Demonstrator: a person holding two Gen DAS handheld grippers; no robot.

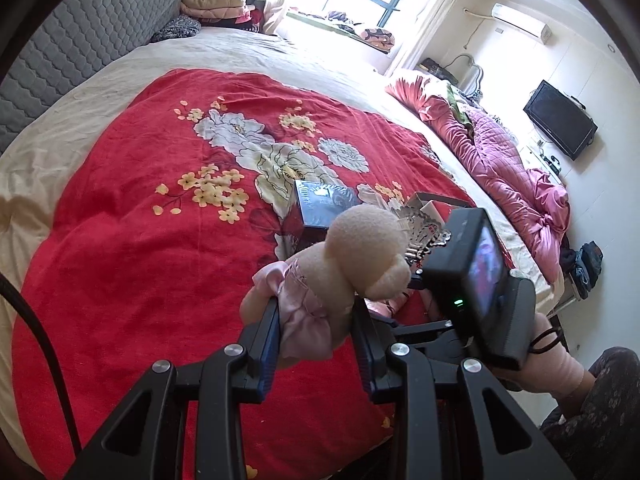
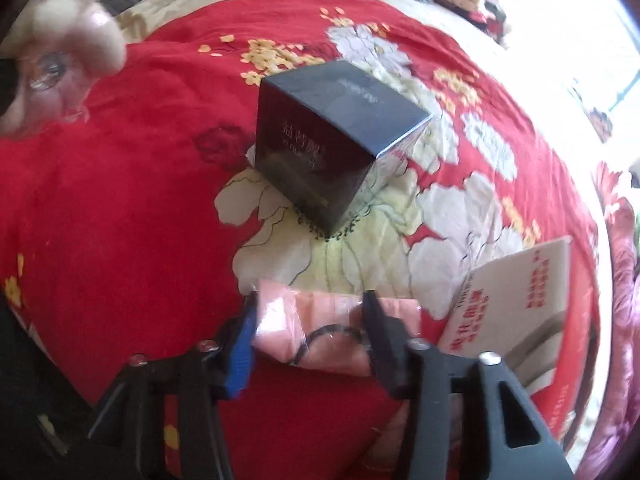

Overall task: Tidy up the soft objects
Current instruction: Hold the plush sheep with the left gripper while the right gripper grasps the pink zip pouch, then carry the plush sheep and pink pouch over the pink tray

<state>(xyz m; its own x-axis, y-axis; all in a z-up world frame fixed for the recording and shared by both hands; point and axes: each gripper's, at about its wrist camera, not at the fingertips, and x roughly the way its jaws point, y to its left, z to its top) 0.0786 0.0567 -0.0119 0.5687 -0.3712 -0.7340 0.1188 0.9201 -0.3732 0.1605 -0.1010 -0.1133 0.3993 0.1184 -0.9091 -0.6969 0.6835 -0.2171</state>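
Plush doll clamped in left gripper

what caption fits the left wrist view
Left tool shut on plush doll above red floral blanket.

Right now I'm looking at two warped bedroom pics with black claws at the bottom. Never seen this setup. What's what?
No robot here: a person holds a hand-held gripper in each hand, each with a fisheye camera looking along its jaws, hence the warping.

The left gripper is shut on a cream plush doll in a pink dress, lifted above the bed. That view also shows the other gripper's camera unit.

The right gripper has its jaws either side of a pink packet in clear wrap; whether it is squeezing is unclear.

Both look over a red floral blanket. On it stand a dark cube-shaped box and a pale box with red print.
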